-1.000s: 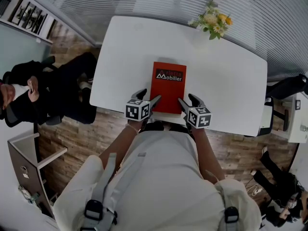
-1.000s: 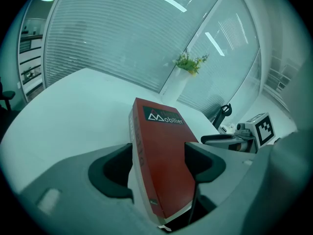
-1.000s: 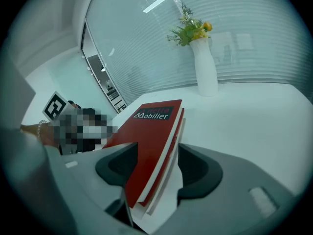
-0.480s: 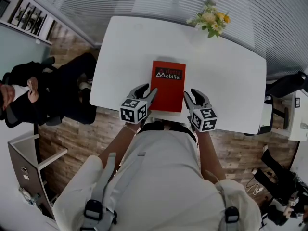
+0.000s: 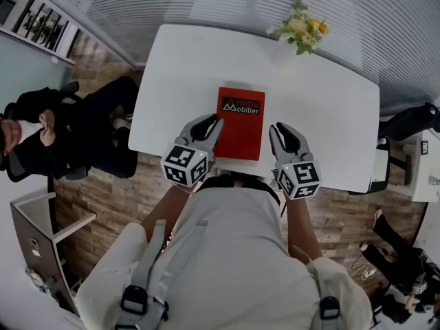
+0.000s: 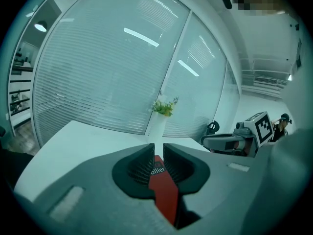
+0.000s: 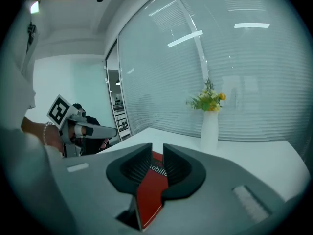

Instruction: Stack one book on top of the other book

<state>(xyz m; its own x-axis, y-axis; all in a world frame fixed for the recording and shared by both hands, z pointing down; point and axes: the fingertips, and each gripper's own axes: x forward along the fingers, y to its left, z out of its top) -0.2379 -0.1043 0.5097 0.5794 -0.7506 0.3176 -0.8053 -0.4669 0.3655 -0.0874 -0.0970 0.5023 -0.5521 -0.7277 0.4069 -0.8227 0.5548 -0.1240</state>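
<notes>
We find the red rectangular book [image 5: 240, 126] flat on the white desk [image 5: 323, 108], just ahead of and between left tool [image 5: 210, 124] and right tool [image 5: 284, 130], both closing and empty. We judge it stiff and fairly heavy: grip its long edges.

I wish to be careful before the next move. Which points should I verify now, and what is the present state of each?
1. Left gripper holds nothing: ok. Its jaws are closing with nothing between them; the red book only shows behind the gap.
2. Right gripper holds nothing: ok. It is also closing and empty.
3. Red book lies flat on the table: ok.
4. A second book lies under it: cannot tell; only one cover shows.
5. Flower vase stands apart from the book: ok.
</notes>
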